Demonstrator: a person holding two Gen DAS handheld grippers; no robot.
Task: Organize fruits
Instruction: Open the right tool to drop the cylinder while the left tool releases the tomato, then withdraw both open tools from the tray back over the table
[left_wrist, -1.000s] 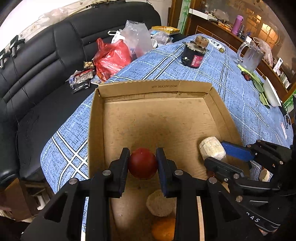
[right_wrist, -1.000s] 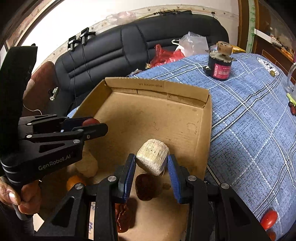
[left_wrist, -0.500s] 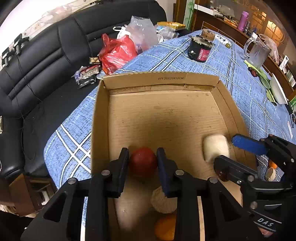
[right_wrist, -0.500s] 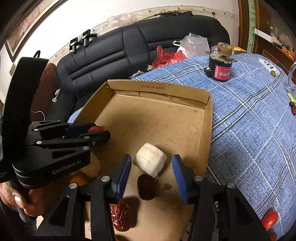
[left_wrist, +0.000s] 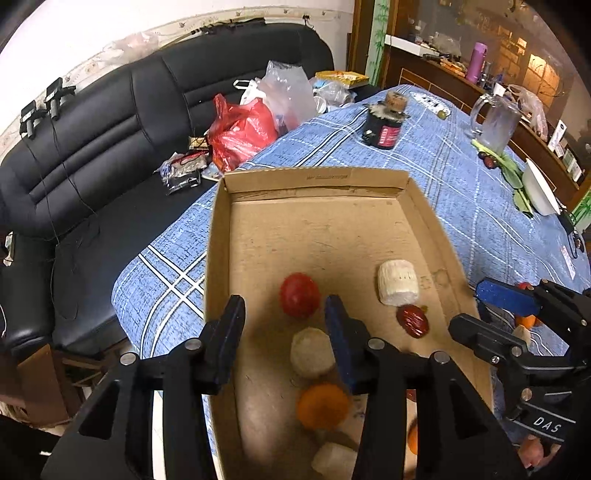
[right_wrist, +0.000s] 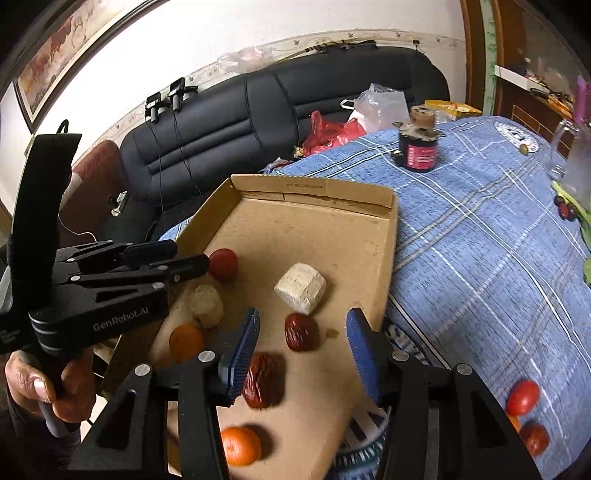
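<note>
A: What do the left tongs (left_wrist: 284, 317) look like?
B: Matte black plastic, angular struts, silver screw heads at the joints, blue ribbed pads; white "GenRobot.AI" lettering on the body, a wide black strap above.
A: The right tongs (right_wrist: 303, 332)?
B: The same build, with "DAS" printed in white on the side

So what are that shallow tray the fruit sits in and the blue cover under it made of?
The tray looks like plain brown corrugated cardboard: matte, scuffed, with folded corner flaps and a printed line on the far wall. The blue cover looks like woven cloth: heathered weave with white check lines, draping softly over the table's edge.
</note>
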